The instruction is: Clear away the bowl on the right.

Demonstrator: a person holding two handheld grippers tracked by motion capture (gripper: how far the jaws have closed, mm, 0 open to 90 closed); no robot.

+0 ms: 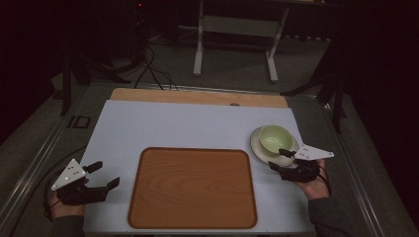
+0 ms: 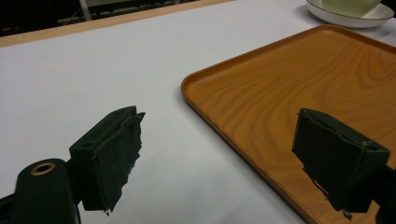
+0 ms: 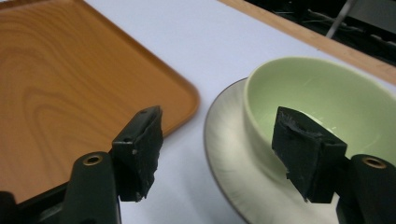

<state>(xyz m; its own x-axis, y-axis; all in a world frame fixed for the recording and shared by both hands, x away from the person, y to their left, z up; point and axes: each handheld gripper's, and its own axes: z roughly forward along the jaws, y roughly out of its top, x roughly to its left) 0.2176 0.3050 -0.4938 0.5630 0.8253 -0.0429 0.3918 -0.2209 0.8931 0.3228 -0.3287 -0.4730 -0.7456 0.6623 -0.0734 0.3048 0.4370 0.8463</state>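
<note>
Your right gripper [image 3: 217, 154] stands with its jaws wide apart and nothing between the pads; one black pad hangs over the white mat, the other in front of the near wall of the pale green glazed bowl [image 3: 322, 98]. That bowl sits just ahead of the gripper, nested on a cream, faintly streaked round saucer [image 3: 224, 154] whose rim lies almost under your jaws. Both look like glazed ceramic, so expect them to be stiff, smooth, rather slippery and breakable, with some weight for their size. The bowl is loose on the saucer and would likely slide if you tilt the pair. Your safest hold is probably the bowl's rim, one pad inside and one outside, squeezed gently and lifted level; the saucer's thin flat edge offers much less to bite on.

Beyond the other jaw, well apart from the saucer, lies the orange-brown wood-grain rectangular tray [image 1: 192, 187] with rounded corners and a low raised lip, bare inside.

Farther off, past the tray, your left gripper [image 1: 104, 174] rests low over the mat with its jaws also spread and empty
</note>
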